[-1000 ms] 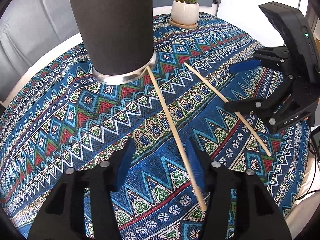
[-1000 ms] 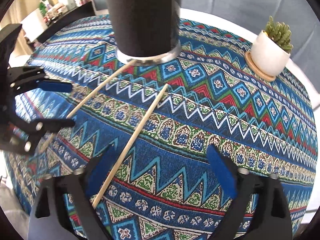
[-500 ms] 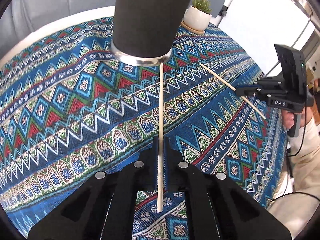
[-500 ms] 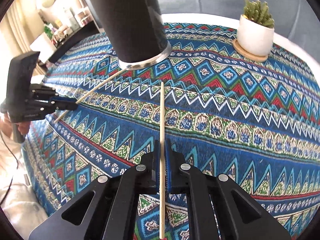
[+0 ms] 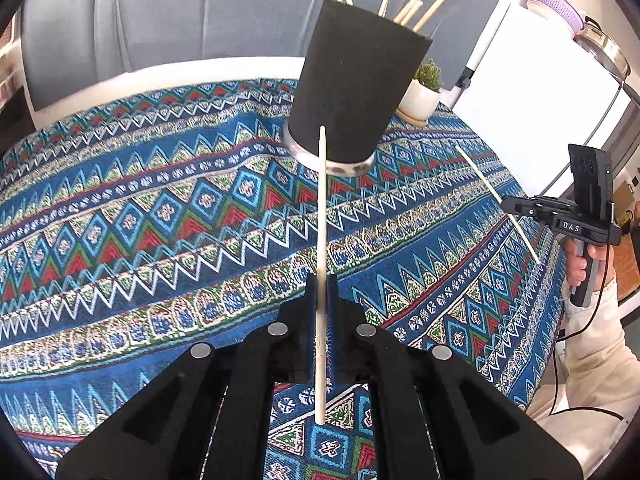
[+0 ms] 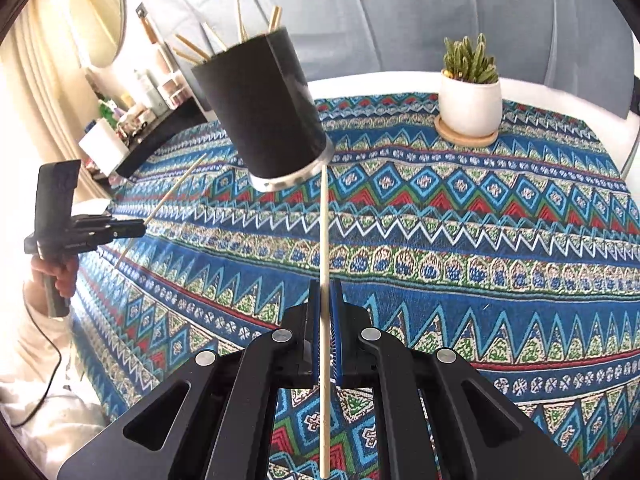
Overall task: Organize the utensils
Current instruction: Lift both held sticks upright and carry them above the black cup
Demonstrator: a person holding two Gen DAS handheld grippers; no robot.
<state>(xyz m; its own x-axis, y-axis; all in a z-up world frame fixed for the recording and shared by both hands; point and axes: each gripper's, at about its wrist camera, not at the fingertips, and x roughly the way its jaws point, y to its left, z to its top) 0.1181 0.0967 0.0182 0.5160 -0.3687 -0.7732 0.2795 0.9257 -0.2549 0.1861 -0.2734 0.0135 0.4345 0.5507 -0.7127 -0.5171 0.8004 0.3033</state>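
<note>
Nearest in the left wrist view, the left gripper (image 5: 320, 328) is clamped on a wooden chopstick (image 5: 321, 264), which runs between the blue pads and points forward toward the base of the black utensil holder (image 5: 352, 84); whether its tip touches the holder cannot be told from this angle. In the right wrist view, the right gripper (image 6: 326, 332) is likewise closed on a second chopstick (image 6: 325, 280), its far end close beside the holder's metal base ring (image 6: 292, 178). Both sticks are lifted above the patterned tablecloth (image 5: 140, 216). Each gripper also appears in the other's view: the right one (image 5: 516, 206) at the right edge, the left one (image 6: 132, 228) at the left edge, each with its stick pinched crosswise. Beyond the grippers, the holder stands on the cloth with several chopsticks (image 6: 240, 20) protruding from its top. Farther back, a small succulent in a white pot (image 6: 470, 100) rests on a wooden coaster (image 6: 466, 138). A grey upholstered backrest (image 6: 400, 12) closes the scene.
</note>
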